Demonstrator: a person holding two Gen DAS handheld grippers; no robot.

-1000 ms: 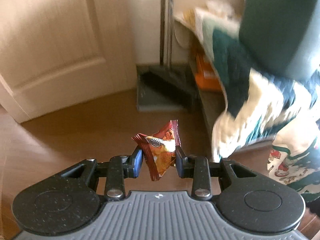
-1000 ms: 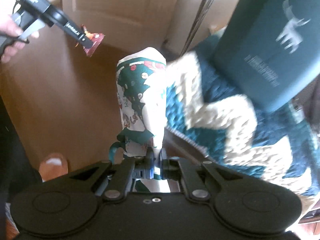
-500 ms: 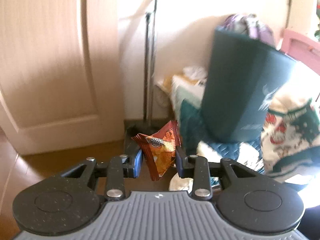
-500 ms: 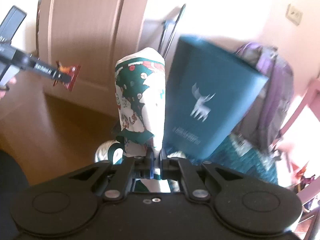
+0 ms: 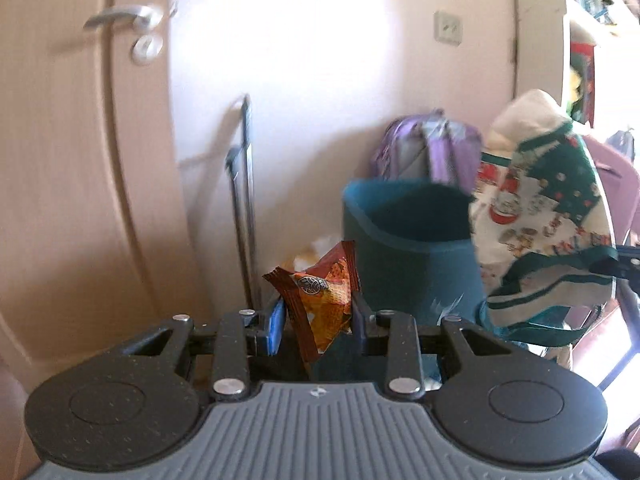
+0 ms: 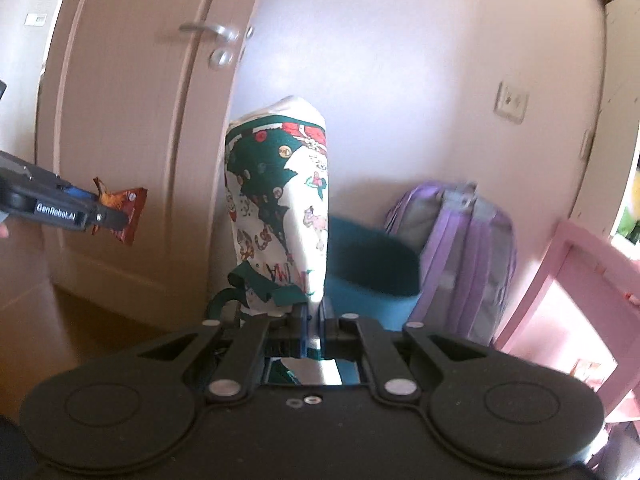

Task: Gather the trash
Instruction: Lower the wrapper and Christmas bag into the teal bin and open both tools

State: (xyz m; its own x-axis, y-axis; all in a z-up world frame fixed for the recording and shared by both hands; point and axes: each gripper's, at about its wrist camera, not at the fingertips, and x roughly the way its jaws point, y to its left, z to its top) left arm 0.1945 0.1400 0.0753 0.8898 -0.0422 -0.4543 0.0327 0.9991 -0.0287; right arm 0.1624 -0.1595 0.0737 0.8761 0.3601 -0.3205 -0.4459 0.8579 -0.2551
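My left gripper [image 5: 316,322] is shut on an orange and brown snack wrapper [image 5: 322,300], held in the air left of the open top of a teal paper bag [image 5: 412,252]. The wrapper and left gripper also show in the right wrist view [image 6: 120,210]. My right gripper [image 6: 314,320] is shut on a white, green and red Christmas-print cloth bag [image 6: 280,216] that stands up from its jaws. The cloth bag also shows in the left wrist view [image 5: 540,216], right of the teal bag. The teal bag [image 6: 368,264] sits behind the cloth.
A purple backpack [image 6: 460,248] leans on the wall behind the teal bag. A closed door with a metal handle [image 5: 120,16] is on the left. A broom handle [image 5: 246,200] stands by the wall. Pink furniture [image 6: 568,300] is on the right.
Both grippers have risen and tilted up from the floor. The teal bag's open top has come into view, and the wrapper is now near its rim.
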